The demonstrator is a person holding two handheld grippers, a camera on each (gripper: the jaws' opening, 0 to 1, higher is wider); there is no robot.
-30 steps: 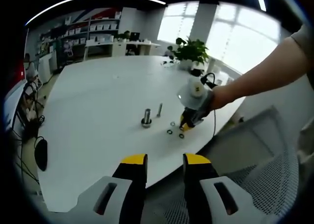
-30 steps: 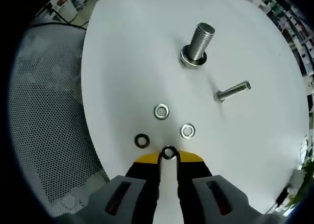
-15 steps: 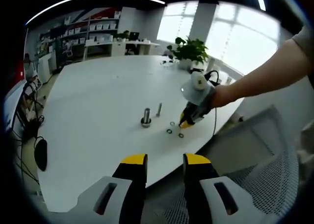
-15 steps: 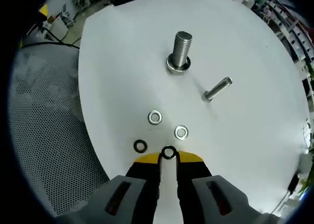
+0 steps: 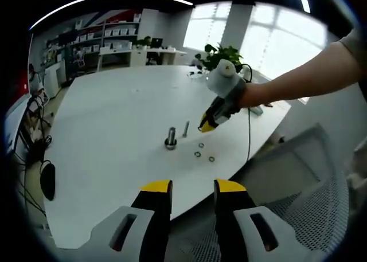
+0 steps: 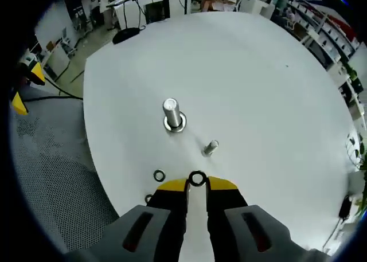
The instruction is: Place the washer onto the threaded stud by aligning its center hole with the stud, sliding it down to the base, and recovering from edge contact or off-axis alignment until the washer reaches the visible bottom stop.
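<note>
Washer (image 6: 197, 179) pinched between right gripper (image 6: 197, 184) fingers above table (image 6: 275, 101); left fingers (image 5: 156, 188) parted.

Four washers are showing: one black washer (image 6: 197, 179) sitting between the right gripper's (image 6: 196, 185) tips, three loose washers (image 5: 200, 145) lying on the bench (image 6: 258, 90). Two threaded studs (image 6: 171, 113) are standing at twelve o'clock.

No legible text, label, brand, number or sign is visible in either view. Items on the distant shelving (image 5: 117, 35) in the left gripper view are too small and blurred to read.
</note>
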